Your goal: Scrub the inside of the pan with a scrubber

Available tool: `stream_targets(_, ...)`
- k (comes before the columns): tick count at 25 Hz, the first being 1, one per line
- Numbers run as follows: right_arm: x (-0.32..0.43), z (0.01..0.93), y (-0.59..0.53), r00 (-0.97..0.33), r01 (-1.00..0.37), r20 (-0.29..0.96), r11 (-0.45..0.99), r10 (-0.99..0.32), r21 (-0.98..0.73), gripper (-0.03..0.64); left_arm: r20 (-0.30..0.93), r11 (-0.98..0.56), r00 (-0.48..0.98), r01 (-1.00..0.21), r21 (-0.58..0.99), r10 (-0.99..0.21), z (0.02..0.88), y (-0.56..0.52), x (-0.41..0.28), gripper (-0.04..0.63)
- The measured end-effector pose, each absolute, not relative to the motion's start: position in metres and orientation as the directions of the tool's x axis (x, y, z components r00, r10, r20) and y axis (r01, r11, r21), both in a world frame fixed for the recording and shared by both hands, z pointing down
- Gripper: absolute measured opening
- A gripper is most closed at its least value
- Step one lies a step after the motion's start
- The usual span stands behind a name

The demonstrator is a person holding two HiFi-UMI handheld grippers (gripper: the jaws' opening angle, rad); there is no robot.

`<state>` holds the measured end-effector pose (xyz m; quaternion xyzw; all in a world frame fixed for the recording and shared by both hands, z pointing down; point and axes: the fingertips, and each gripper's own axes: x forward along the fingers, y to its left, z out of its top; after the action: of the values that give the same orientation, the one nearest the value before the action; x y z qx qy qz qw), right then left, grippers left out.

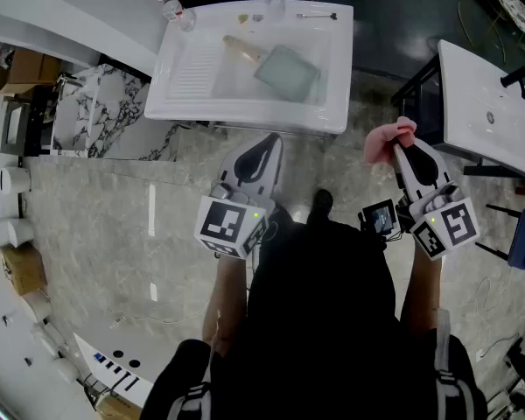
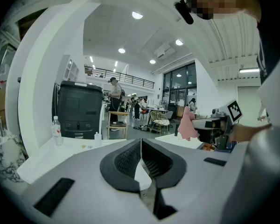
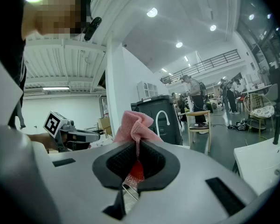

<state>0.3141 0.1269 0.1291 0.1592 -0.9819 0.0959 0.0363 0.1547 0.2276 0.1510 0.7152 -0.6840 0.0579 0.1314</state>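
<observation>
I am holding my left tongs [image 1: 272, 142] shut tight with nothing in them. My right tongs [image 1: 402, 146] are pinching the pink scrubber [image 1: 383, 141]. The pan [image 1: 285, 71] is lying in the white sink [image 1: 334, 103] at twelve o'clock, well apart from both.

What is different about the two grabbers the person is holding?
The right gripper is shut on a pink scrubber; the left gripper is shut on nothing. Pink cloth pokes up past the right gripper's pads; the left gripper's pads meet bare. Both are pale with dark pads and a marker cube, held short of the sink holding the pan.
</observation>
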Motion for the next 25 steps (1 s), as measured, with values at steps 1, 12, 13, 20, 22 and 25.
stream_targets(1, 0.314, 0.129, 0.127, -0.947, -0.318, 0.104, 0.932, -0.304, -0.173, 0.034, 0.264, -0.03, 0.057, -0.994, 0.107, -0.963, 0.151, 0.227, 0.155, 0.038)
stream_targets(12, 0.319, 0.138, 0.119, -0.949, -0.314, 0.115, 0.923, -0.295, -0.224, 0.035, 0.303, -0.021, 0.05, -0.995, 0.098, -0.952, 0.159, 0.225, 0.167, 0.038)
stream_targets(13, 0.318, 0.138, 0.118, -0.95, -0.311, 0.105, 0.92, -0.294, -0.239, 0.035, 0.303, -0.025, 0.053, -0.995, 0.094, -0.952, 0.16, 0.226, 0.166, 0.038)
stream_targets(20, 0.303, 0.142, 0.119, -0.947, -0.32, 0.087, 0.917, -0.308, -0.237, 0.038, 0.323, -0.059, 0.087, -0.994, 0.094, -0.942, 0.177, 0.217, 0.15, 0.038)
stream_targets(22, 0.299, 0.146, 0.116, -0.943, -0.331, 0.1, 0.914, -0.316, -0.236, 0.038, 0.325, -0.079, 0.107, -0.992, 0.1, -0.94, 0.18, 0.21, 0.144, 0.038)
stream_targets(25, 0.285, 0.149, 0.105, -0.934, -0.357, 0.115, 0.904, -0.338, -0.237, 0.04, 0.33, -0.114, 0.13, -0.991, 0.066, -0.935, 0.183, 0.194, 0.13, 0.038)
